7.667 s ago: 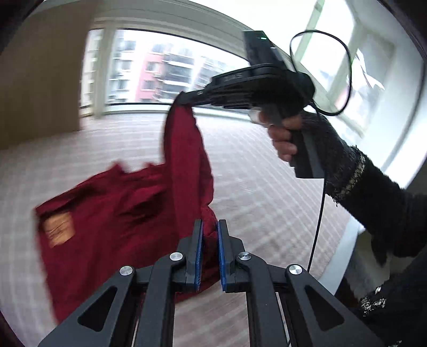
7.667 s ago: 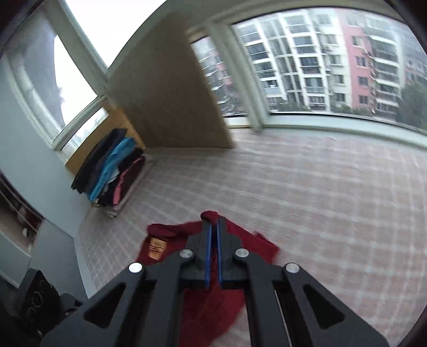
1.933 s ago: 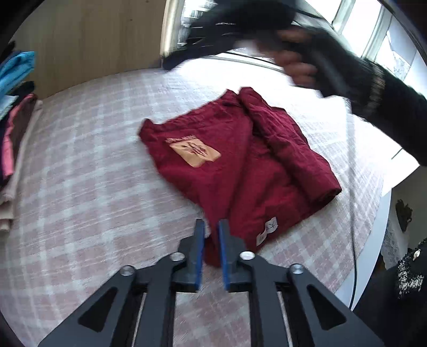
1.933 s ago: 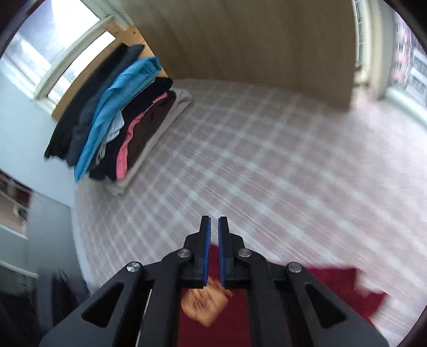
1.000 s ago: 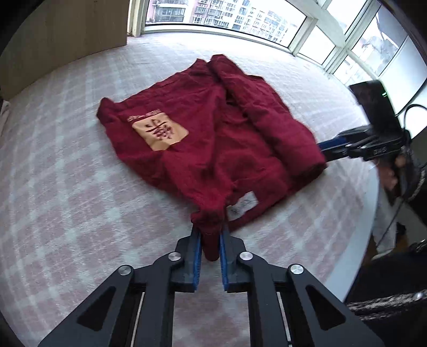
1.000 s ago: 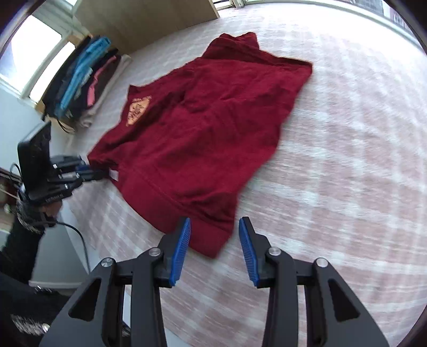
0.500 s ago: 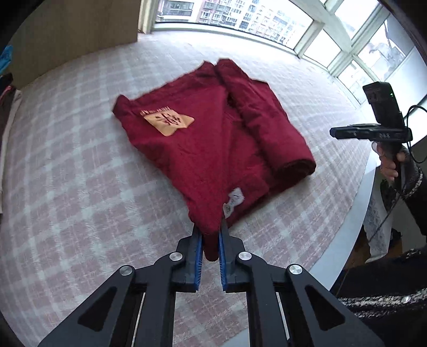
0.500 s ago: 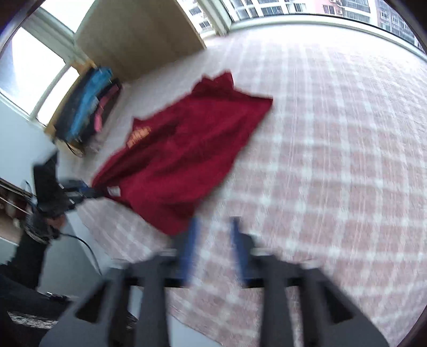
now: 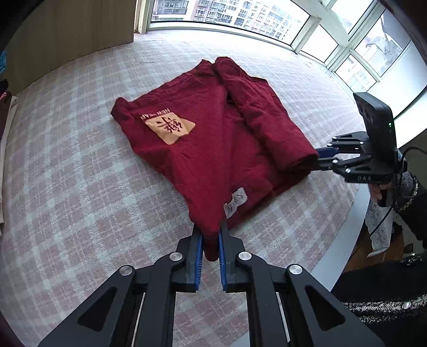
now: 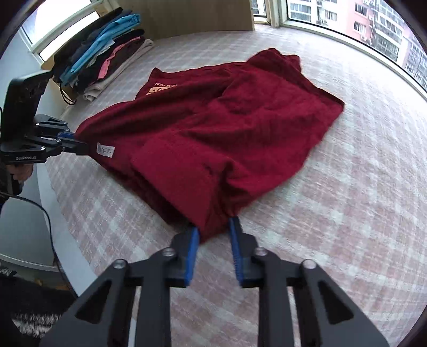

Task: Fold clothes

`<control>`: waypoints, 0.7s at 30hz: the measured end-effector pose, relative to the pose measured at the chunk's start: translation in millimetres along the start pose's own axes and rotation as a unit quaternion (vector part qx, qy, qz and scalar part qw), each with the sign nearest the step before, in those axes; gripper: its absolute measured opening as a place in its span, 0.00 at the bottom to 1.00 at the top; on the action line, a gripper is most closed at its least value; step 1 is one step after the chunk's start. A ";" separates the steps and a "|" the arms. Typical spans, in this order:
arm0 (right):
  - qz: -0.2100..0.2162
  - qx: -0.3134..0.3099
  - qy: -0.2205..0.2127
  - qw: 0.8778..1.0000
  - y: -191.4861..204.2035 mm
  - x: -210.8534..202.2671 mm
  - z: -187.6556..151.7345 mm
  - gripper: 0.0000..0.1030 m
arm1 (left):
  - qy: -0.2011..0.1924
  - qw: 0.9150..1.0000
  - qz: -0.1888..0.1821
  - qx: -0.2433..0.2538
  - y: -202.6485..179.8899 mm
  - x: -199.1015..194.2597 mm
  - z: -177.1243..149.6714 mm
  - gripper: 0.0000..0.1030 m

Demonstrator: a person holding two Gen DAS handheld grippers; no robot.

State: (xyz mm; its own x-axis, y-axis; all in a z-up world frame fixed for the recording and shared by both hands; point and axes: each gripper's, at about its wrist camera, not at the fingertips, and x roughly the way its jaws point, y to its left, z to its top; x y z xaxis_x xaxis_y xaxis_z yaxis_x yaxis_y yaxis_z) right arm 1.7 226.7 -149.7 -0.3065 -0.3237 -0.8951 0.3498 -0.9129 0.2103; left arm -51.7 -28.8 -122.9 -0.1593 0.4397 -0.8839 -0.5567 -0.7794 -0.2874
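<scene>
The red garment lies on the counter, which has a checked cover. Its long axis runs from the hem, on your side, away toward the windows. The hem side is raised a little between your two grippers; the rest lies flat. One sleeve is folded inward and lies along the length, on the side of your right hand. On the chest there is an orange patch with dark characters and a line of letters beside it. A white label is near the hem.

Your left gripper has its fingers pressed on one corner of the hem and pinches the cloth. The fingers of your right gripper are closing on the other corner, and the cloth is between them.

At the far side of the counter, by the wooden panel, a stack of folded clothes lies, well apart from the garment.
</scene>
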 end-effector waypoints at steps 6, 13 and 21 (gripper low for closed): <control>-0.069 0.012 -0.041 0.997 -31.7 -62.3 -0.4 0.03 | -0.023 0.999 -0.013 -0.030 17.6 -26.6 11.2 0.09; -0.175 0.010 -0.117 0.977 -86.1 -137.4 77.8 0.03 | -0.076 0.997 0.004 -0.019 37.2 -81.2 114.5 0.09; -0.232 0.010 -0.205 0.951 -94.3 -247.7 128.3 0.02 | -0.160 0.985 0.053 0.019 23.8 -171.7 197.9 0.09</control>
State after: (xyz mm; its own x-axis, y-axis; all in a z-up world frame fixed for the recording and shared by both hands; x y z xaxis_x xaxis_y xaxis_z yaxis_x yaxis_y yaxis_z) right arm -69.0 361.1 102.6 -0.7445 0.0495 -0.6658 0.0769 -0.9842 -0.1592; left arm -199.0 -34.5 95.0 -0.4643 0.4793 -0.7448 -0.5517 -0.8144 -0.1802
